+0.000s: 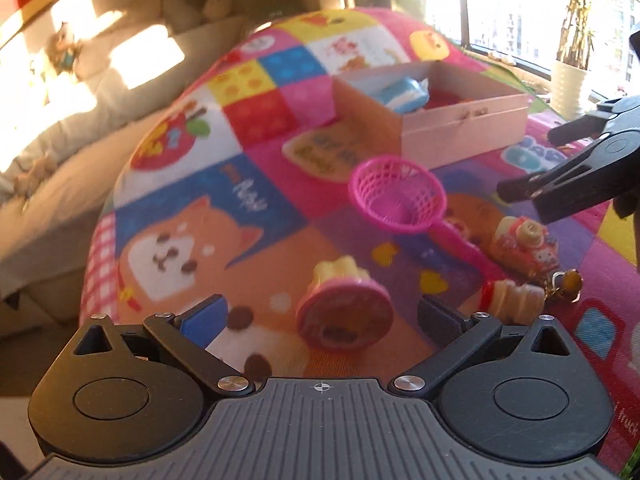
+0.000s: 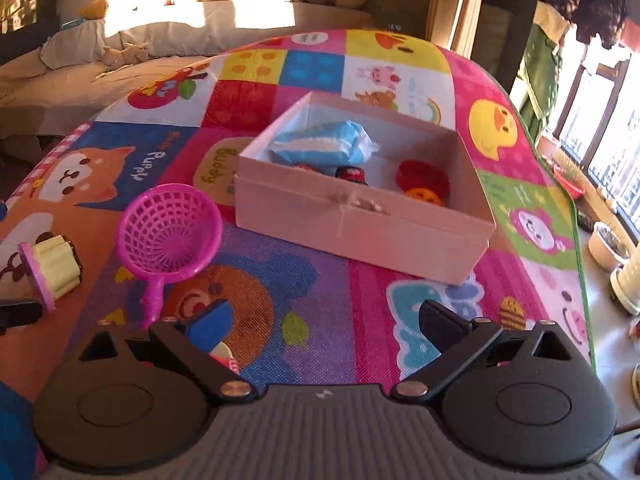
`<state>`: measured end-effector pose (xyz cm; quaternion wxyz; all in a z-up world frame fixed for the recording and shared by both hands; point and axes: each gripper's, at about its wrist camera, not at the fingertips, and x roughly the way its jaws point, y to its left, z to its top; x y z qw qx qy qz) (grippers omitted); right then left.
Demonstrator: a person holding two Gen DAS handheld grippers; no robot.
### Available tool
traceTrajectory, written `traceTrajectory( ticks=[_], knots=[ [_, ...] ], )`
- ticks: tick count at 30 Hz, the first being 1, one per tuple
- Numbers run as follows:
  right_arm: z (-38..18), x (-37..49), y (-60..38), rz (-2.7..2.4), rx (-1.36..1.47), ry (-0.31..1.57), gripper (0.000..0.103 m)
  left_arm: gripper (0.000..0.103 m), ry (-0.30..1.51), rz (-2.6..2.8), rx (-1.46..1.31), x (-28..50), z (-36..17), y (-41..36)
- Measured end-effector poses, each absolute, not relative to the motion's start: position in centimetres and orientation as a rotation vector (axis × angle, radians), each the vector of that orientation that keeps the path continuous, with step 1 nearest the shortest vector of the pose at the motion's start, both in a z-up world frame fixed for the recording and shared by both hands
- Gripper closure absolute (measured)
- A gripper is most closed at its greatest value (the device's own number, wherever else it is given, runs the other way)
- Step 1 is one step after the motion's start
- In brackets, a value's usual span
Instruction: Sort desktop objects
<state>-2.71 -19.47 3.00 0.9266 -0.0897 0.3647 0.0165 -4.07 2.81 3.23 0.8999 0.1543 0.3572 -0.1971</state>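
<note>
My left gripper [image 1: 320,312] is open, its jaws on either side of a pink and cream toy cake [image 1: 344,312] lying on its side on the colourful mat. A pink toy strainer [image 1: 398,196] lies beyond it, with a toy train [image 1: 524,246] and a cake slice [image 1: 514,294] to the right. My right gripper [image 2: 324,320] is open and empty above the mat, in front of the pink box [image 2: 360,224]. The box holds a blue and white pouch [image 2: 320,144] and red and orange toys [image 2: 422,176]. The strainer [image 2: 170,236] and the cake [image 2: 50,268] lie to its left.
The mat [image 2: 320,280] covers a table. A sofa with cushions and soft toys [image 2: 200,20] stands behind. White plant pots [image 2: 630,276] stand on the floor at the right by the window. A potted plant [image 1: 570,80] stands beyond the box.
</note>
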Motion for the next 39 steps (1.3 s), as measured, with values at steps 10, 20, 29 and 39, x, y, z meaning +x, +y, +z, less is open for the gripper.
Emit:
traceTrajectory(
  ticks=[10,20,29,39],
  knots=[
    [4.3,-3.2,-17.5,0.069,-0.252,0.734,0.008,0.033,0.787,-0.467,0.257,-3.4,2.0,2.3],
    [5.5,-6.2,-18.3,0.198,-0.250,0.744,0.017,0.042,0.806,-0.420,0.250,-2.9,1.7,3.7],
    [4.4,-9.5,-15.4,0.445,-0.272,0.783,0.048,0.039,0.819,-0.375,0.266,-2.6,1.4,3.9],
    [2.0,-7.9,-12.6,0.446,-0.337,0.839,0.070,0.038,0.819,-0.391,0.291,-3.8,1.7,3.6]
  ],
)
